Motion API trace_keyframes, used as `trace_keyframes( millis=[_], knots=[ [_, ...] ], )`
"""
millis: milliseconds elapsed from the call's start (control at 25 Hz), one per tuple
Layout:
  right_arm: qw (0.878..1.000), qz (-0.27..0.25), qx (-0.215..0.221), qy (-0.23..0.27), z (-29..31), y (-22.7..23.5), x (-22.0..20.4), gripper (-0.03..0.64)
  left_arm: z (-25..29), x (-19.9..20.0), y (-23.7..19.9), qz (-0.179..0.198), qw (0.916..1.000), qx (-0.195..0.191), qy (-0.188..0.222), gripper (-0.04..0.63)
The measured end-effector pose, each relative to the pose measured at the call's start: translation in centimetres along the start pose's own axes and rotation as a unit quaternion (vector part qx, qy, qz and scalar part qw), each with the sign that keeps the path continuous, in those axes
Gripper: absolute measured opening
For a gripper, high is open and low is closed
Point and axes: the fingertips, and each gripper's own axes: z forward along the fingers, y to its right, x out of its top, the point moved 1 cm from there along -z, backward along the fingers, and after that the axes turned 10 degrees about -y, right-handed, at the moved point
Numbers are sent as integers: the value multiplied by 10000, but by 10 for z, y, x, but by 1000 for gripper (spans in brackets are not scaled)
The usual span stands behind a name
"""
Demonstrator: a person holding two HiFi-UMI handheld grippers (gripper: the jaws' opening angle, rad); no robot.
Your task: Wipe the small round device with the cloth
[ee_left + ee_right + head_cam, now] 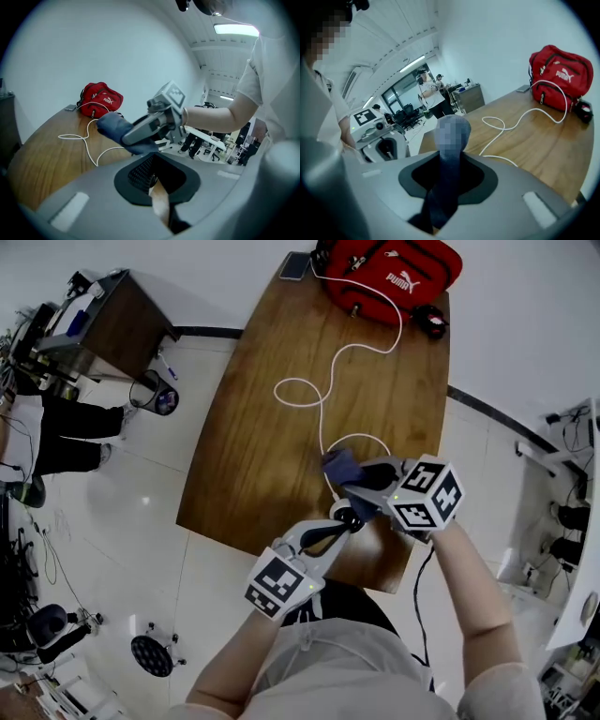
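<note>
Looping cable [328,381] beside cloth [339,465] — bag [389,273] beyond

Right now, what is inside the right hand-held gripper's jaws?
A blue cloth is clamped there, with its bunched end poking out past the tips of the right hand-held gripper. The jaws cover the pinched part of the cloth.

Left gripper [339,521] gripping device [139,172], right gripper [356,480] gripping cloth [337,463], tips close
</note>
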Motion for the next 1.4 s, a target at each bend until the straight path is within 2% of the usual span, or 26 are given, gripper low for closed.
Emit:
trace_keyframes(
  millis=[120,240,400,520,680,840,1000,1200,1400],
  knots=[
    [9993,-213,-251,-164,-12,-37,-6,109,-15,2,-3,-103,9999,-44,129,6],
    [9974,-164,-548,-437,-2,-56,-29,109,-30,-3,-11,-304,9992,-73,261,6],
    [9970,489,-511,-302,6,-72,-56,107,-42,-18,-20,-385,9990,-96,190,6],
    [9949,812,-508,-331,12,-79,-77,109,-51,-22,-19,-467,9982,-216,299,6],
    [9875,1463,-471,-354,23,-75,-114,109,-49,-31,-17,-540,9977,-297,293,6],
    [9820,1683,-650,-562,31,-75,-140,109,-46,-38,-12,-483,9978,-391,232,6],
    [9849,1472,-859,-315,7,-80,-122,109,-45,-35,-10,-273,9988,-356,192,6],
    [9827,1317,-1262,308,-34,-67,-84,109,-46,-25,-6,-112,9994,-287,173,6],
    [9797,1589,-1190,294,-19,-43,-93,109,-42,-21,3,1,9994,-269,216,6]
  ],
)
